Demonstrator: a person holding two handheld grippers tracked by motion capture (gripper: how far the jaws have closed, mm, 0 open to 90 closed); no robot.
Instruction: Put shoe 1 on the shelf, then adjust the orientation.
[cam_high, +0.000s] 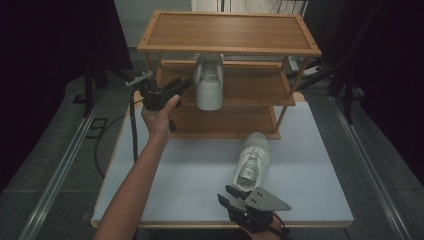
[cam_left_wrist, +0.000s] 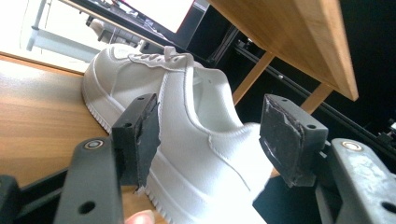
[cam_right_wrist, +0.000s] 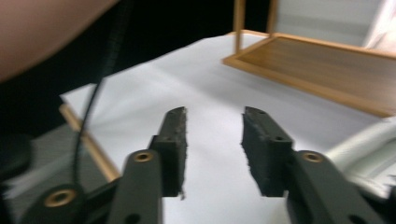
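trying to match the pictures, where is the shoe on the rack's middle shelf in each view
High view: shoe at centre top, on the middle shelf.
Left gripper view: shoe at centre, between the left tongs.
Right gripper view: I cannot make it out.
Shared landmark: the wooden rack.

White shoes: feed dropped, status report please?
Left gripper open around white shoe on middle shelf. Right gripper open, empty. Second white shoe on table.

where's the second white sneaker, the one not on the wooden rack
In the high view, the white sneaker lies on the pale table, right of centre, between the wooden rack and the right gripper.
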